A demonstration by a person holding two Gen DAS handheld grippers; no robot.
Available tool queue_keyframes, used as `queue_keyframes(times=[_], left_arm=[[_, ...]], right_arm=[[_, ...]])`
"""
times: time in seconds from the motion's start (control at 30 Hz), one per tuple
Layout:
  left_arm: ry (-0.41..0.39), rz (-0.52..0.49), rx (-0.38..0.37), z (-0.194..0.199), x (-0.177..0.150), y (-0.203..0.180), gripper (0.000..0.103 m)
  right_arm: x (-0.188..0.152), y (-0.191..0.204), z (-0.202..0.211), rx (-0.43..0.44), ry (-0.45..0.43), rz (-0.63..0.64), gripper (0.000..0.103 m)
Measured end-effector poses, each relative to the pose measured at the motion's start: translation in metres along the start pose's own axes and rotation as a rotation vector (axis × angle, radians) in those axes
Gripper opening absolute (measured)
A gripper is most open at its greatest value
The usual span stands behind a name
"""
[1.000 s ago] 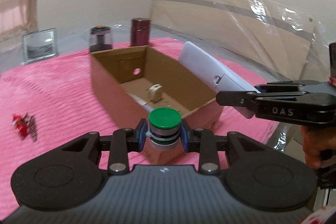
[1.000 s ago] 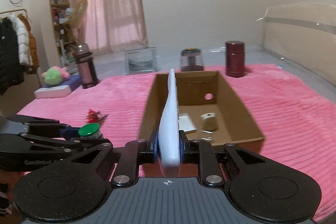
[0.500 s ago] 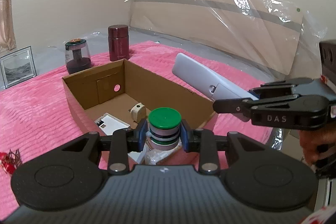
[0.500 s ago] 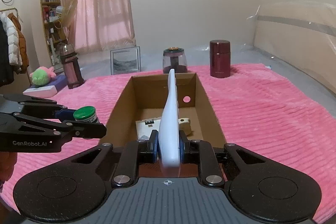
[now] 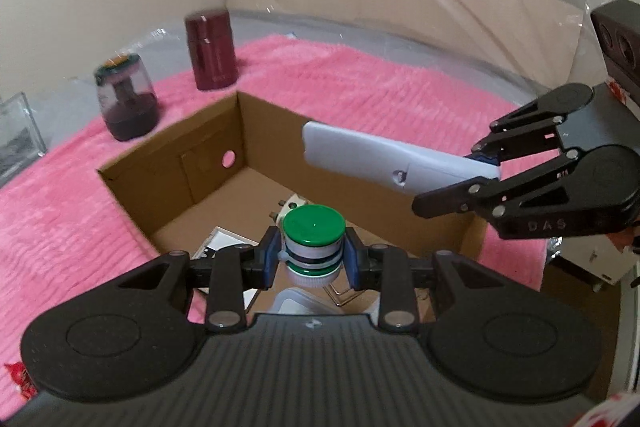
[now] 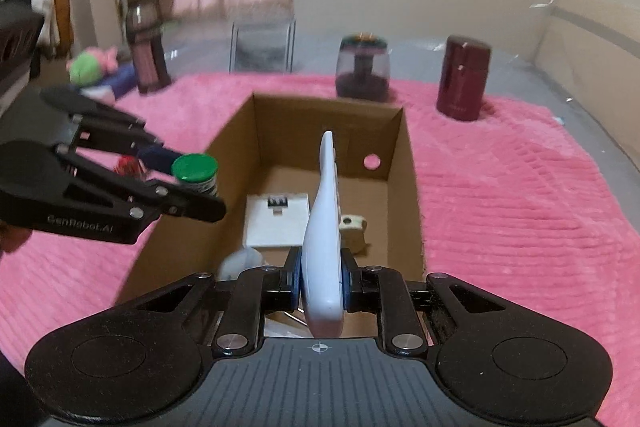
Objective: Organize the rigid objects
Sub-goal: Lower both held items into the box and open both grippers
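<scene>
Now, left gripper [image 5: 312,263]: fingers clamped on green-capped bottle [image 5: 313,241]
Right gripper [image 6: 321,285]: fingers clamped on white remote [image 6: 325,227]
Cardboard box [image 6: 410,187]: below both

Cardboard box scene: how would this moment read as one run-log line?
left gripper: shut on green-capped bottle | right gripper: shut on white remote | both above cardboard box

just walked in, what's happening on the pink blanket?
A person is tidying items into an open cardboard box with two handheld grippers. The left gripper is shut on a small green-capped bottle, held over the box's near end. The right gripper is shut on a white remote, held edge-up above the box. Neither is released yet. A white card and a small cream object already lie inside.
</scene>
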State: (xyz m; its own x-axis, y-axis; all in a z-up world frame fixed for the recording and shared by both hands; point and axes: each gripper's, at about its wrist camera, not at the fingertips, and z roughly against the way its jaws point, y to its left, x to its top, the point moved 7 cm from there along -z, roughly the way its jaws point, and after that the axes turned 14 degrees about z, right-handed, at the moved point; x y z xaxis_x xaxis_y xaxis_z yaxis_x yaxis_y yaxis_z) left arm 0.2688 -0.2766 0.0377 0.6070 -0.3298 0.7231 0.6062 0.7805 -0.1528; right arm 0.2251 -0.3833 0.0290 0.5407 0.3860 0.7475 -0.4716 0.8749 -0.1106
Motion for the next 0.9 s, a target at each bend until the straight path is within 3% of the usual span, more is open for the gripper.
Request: queue_keyframes(times=[0.33, 0.9], left_arm=[[0.166, -0.038, 0.027, -0.071, -0.001, 0.019, 0.027], [0.295, -0.028, 0.046, -0.120, -0.005, 0.037, 0.028]], right_arm=[[-0.012, -0.007, -0.055, 0.061, 0.141, 0.038, 0.015], [-0.023, -0.017, -0.083, 0.082, 0.231, 0.066, 0.015]])
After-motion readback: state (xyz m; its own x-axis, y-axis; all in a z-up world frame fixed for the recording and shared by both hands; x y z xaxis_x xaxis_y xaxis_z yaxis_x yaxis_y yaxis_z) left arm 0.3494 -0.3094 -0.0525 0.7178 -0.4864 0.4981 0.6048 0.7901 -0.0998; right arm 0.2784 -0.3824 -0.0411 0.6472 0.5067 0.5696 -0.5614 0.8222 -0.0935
